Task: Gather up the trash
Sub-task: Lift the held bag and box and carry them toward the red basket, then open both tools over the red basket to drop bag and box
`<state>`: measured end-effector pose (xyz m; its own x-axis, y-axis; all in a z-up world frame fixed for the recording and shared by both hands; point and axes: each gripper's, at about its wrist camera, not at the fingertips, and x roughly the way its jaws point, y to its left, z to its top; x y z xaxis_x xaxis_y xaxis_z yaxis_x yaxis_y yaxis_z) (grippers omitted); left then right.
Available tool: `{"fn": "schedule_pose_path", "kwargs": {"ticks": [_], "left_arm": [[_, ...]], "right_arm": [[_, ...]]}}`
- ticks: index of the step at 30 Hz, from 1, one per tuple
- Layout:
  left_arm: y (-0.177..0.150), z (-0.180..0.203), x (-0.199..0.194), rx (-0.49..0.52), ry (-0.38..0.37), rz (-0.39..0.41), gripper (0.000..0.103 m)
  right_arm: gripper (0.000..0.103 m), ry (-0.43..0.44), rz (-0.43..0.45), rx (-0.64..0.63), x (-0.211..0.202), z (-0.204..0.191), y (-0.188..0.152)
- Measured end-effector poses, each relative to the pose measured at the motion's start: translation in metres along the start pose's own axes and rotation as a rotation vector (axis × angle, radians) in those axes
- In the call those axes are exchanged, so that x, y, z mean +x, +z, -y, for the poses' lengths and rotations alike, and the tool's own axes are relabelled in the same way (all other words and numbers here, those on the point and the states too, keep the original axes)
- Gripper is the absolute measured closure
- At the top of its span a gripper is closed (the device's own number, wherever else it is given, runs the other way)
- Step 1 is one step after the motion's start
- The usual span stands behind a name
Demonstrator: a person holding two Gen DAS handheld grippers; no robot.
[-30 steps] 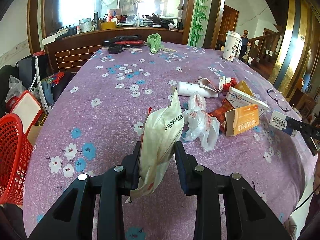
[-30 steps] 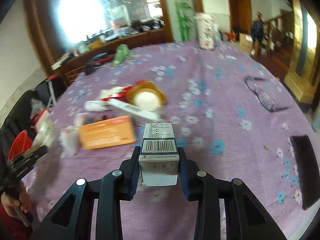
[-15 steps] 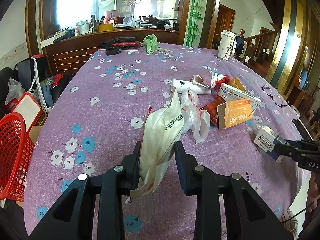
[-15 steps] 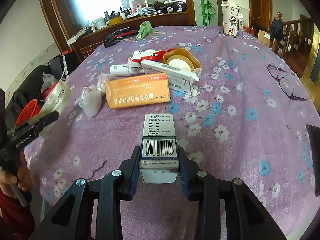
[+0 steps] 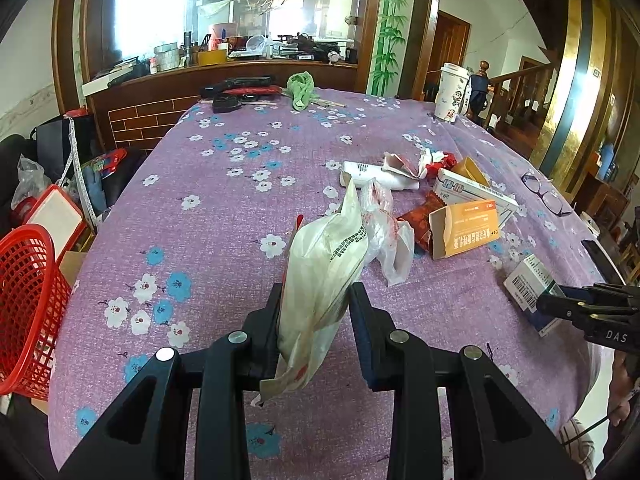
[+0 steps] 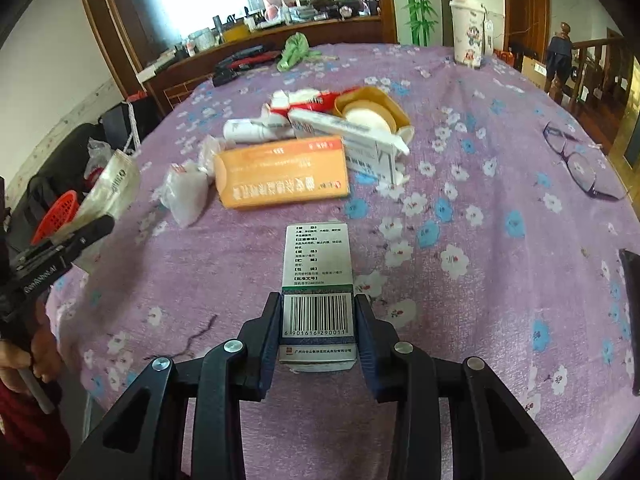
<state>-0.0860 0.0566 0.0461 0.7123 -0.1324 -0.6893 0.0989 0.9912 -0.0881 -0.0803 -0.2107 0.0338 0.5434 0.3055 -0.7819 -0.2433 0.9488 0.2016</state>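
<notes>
My left gripper (image 5: 316, 296) is shut on a crumpled white plastic wrapper (image 5: 324, 264), held upright above the purple flowered tablecloth (image 5: 224, 208). A small white box with a barcode (image 6: 318, 280) sits between the pads of my right gripper (image 6: 318, 308), which is shut on it. That same box (image 5: 528, 284) shows at the right edge of the left wrist view. On the cloth lies a heap of trash: an orange carton (image 6: 280, 172), a white carton (image 6: 352, 140), a white tube (image 6: 256, 130), a clear plastic bag (image 5: 388, 236) and a yellow bowl (image 6: 372, 112).
A red mesh basket (image 5: 28, 304) stands off the table's left side. Eyeglasses (image 6: 580, 160) and a dark phone (image 6: 632, 312) lie at the right. A tall printed cup (image 6: 468, 36), a green cloth (image 6: 294, 50) and black tools (image 5: 236, 88) occupy the far end. A person's hand (image 6: 40, 352) holds the left gripper.
The right gripper with the barcode box has come lower and nearer the table's front, the trash heap now farther ahead. The left gripper still holds the wrapper in about the same place.
</notes>
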Motion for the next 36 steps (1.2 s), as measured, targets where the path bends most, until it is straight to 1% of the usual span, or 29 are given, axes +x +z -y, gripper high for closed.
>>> {"fn": "schedule_pose_path", "kwargs": {"ticks": [5, 14, 21, 22, 25, 30, 31, 35, 36], "left_arm": [[0.001, -0.001, -0.006, -0.001, -0.003, 0.011, 0.073], [0.000, -0.006, -0.012, -0.009, 0.004, 0.014, 0.073], [0.001, -0.022, -0.023, -0.042, 0.016, 0.034, 0.072], [0.002, -0.025, -0.025, -0.048, 0.019, 0.039, 0.072], [0.004, -0.039, -0.034, -0.074, 0.036, 0.057, 0.072], [0.008, -0.074, -0.060, -0.131, 0.085, 0.108, 0.072], [0.009, -0.082, -0.066, -0.145, 0.099, 0.117, 0.072], [0.007, -0.120, -0.089, -0.207, 0.164, 0.151, 0.072], [0.006, -0.131, -0.095, -0.223, 0.186, 0.155, 0.072]], "right_arm": [[0.066, 0.029, 0.041, -0.024, -0.011, -0.014, 0.007], [0.066, 0.084, 0.021, -0.079, -0.003, -0.048, 0.016], [0.065, 0.142, 0.007, -0.142, 0.004, -0.087, 0.032], [0.065, 0.142, 0.007, -0.142, 0.004, -0.087, 0.032], [0.065, 0.174, -0.004, -0.172, 0.009, -0.112, 0.042], [0.065, 0.227, -0.013, -0.235, 0.016, -0.155, 0.057], [0.065, 0.227, -0.013, -0.235, 0.016, -0.155, 0.057], [0.065, 0.283, -0.021, -0.295, 0.023, -0.199, 0.066], [0.065, 0.312, -0.029, -0.322, 0.028, -0.222, 0.071]]}}
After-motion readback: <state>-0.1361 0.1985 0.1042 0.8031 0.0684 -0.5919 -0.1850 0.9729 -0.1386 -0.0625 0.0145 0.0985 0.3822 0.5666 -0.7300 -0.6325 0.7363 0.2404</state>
